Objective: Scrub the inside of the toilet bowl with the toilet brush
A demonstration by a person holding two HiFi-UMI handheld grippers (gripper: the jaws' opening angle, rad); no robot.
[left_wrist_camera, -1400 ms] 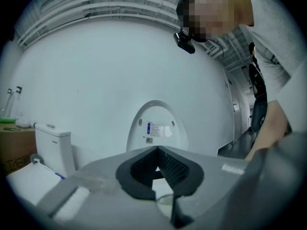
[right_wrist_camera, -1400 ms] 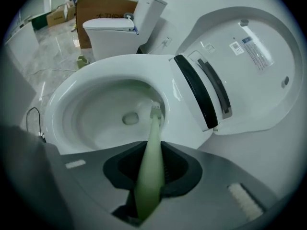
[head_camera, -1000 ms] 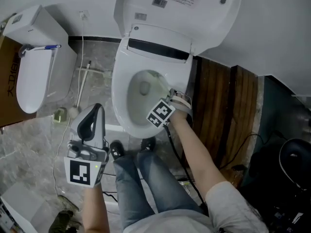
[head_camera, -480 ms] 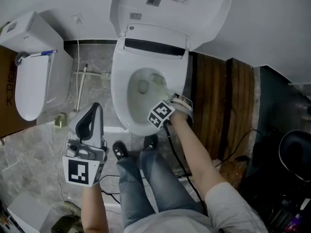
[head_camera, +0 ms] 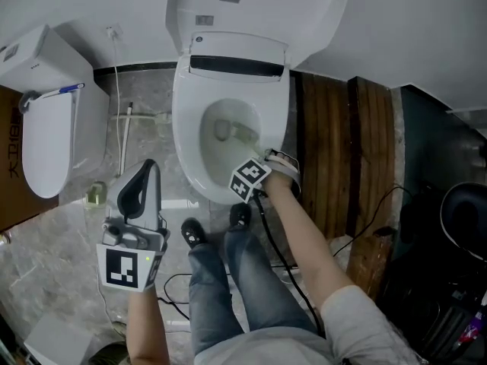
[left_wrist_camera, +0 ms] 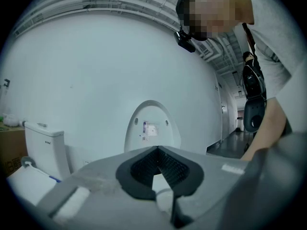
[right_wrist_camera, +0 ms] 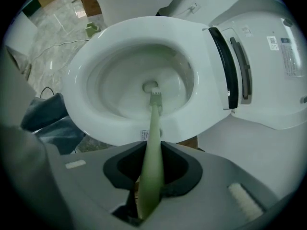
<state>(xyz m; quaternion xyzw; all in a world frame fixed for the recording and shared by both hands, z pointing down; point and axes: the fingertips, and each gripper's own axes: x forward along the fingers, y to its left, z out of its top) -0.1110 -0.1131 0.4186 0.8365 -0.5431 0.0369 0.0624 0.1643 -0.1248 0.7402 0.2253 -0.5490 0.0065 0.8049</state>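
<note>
The white toilet bowl [head_camera: 190, 147] stands open with its lid [head_camera: 259, 6] raised. My right gripper [head_camera: 260, 166] hovers over the bowl's front right rim, shut on the pale green toilet brush handle [right_wrist_camera: 152, 152]. The handle runs down into the bowl, and the brush head [right_wrist_camera: 152, 88] rests near the drain at the bottom; the brush [head_camera: 242, 134] also shows in the head view. The rim [right_wrist_camera: 91, 61] surrounds it in the right gripper view. My left gripper [head_camera: 148, 172] hangs over the floor left of the bowl, shut and holding nothing. The left gripper [left_wrist_camera: 156, 150] points up toward the wall and lid [left_wrist_camera: 151, 128].
A second white toilet [head_camera: 46, 120] stands at the left beside a brown cardboard box [head_camera: 7, 166]. Dark wooden planks [head_camera: 335, 143] lie right of the bowl. Cables [head_camera: 283, 261] trail over the marble floor by the person's legs and shoes [head_camera: 194, 234]. A black round object [head_camera: 466, 226] sits far right.
The head view has drifted, so the toilet sits a little higher and further left. The right gripper stays at the rim with the brush in the bowl. The left gripper has hardly moved.
</note>
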